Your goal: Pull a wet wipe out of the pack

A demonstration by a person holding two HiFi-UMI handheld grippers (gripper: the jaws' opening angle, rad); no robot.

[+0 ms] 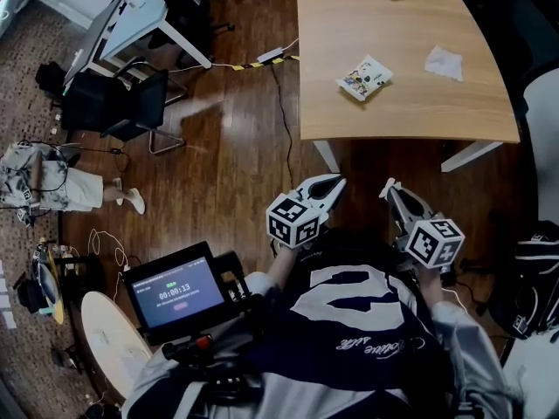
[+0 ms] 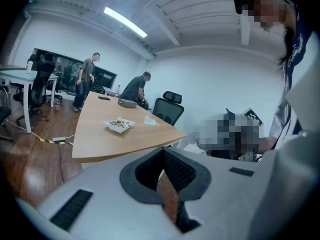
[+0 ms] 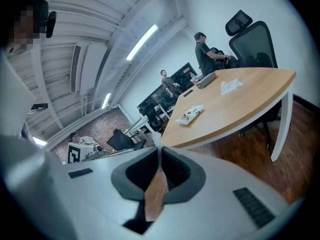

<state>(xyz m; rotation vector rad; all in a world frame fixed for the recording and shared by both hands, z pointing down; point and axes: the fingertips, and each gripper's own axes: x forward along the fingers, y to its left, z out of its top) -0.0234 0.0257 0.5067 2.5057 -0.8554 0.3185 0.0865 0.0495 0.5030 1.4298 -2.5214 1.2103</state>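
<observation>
Pack of wipes lies on the table, grippers well short of it.
Left gripper and right gripper: jaws together, holding nothing; a crumpled white sheet lies apart from the pack.

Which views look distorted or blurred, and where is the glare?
Left gripper view: fisheye bending, dark corners, the ceiling lamp glares, mosaic patches hide faces. Right gripper view: same bending, the table edge curves. Head view: sharp, table brightly lit, floor dimmer.
</observation>
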